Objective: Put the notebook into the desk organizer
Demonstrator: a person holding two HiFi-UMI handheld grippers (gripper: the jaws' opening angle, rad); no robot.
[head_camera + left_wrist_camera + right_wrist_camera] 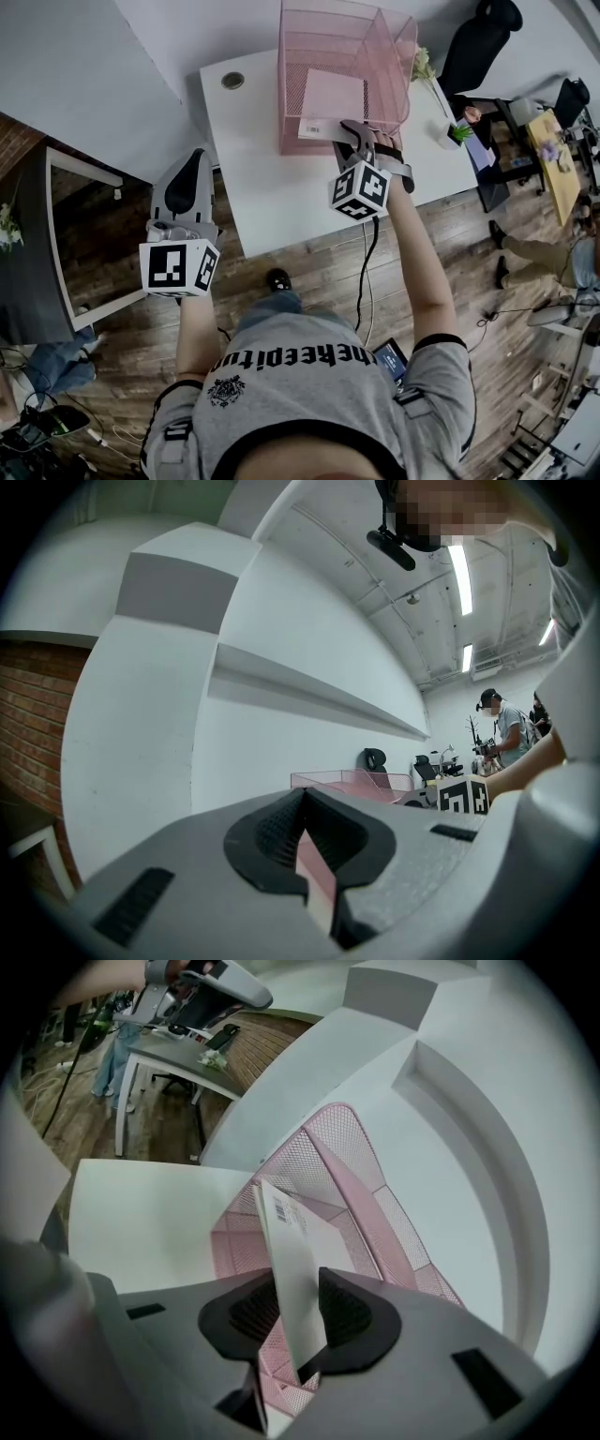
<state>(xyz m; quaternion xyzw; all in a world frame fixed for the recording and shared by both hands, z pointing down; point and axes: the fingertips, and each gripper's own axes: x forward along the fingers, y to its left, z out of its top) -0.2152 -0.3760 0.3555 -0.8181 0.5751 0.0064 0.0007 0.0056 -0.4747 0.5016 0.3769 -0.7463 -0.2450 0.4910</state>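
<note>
**Inside the organizer: notebook down, right jaws wide**

At the back of the white worktop (pixel 272 187), your right gripper (pixel 354 131) has its jaws wide. The pale notebook (pixel 295 1269) stands between the pads, unpinched. It sits in the pink mesh desk organizer (pixel 309 47), with its barcoded edge at the front lip. Your left gripper (pixel 194 159) hangs off the worktop's left side over the wooden floor (pixel 309 272), jaws together on nothing.

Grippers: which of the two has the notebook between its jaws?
The right gripper, at the pink mesh desk organizer: the notebook sits between its open jaws. The left gripper hangs beside the white desk, jaws together on nothing.
</note>
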